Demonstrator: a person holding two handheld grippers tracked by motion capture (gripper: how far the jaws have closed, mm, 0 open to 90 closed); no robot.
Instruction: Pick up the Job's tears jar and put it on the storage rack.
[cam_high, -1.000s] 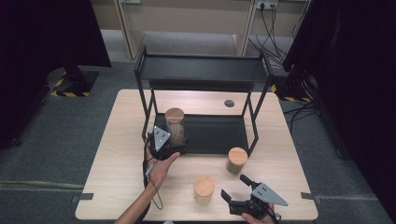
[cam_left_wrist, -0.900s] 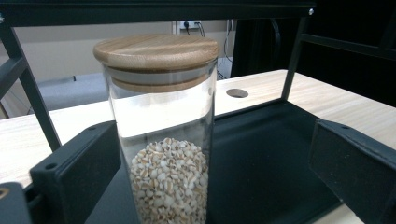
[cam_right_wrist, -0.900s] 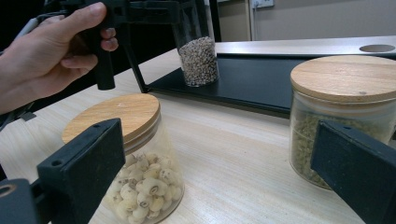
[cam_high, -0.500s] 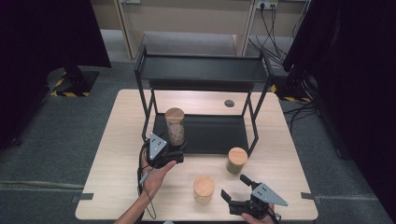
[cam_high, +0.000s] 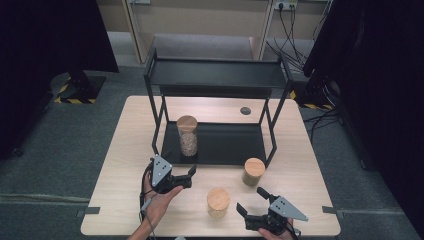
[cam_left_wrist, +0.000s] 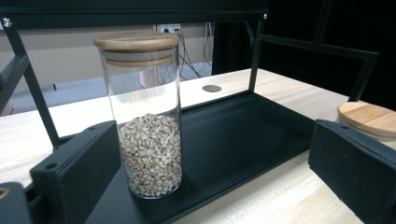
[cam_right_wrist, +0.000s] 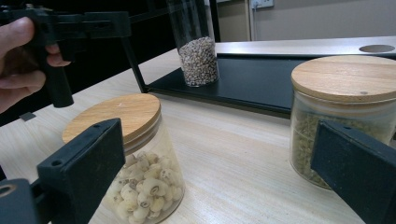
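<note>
A tall grain jar (cam_high: 187, 136) is seen upright on the rack's lower tray (cam_high: 235, 145), just beyond the wide-open, empty left gripper (cam_high: 186, 176), while the equally open, empty right gripper (cam_high: 251, 202) is held low between two short jars, seemingly ready for one.

Left hand-held gripper (cam_high: 183, 175) black, grey three-cornered top plate (screws at corners), trailing cable, right hand-held gripper (cam_high: 253, 202) alike
</note>
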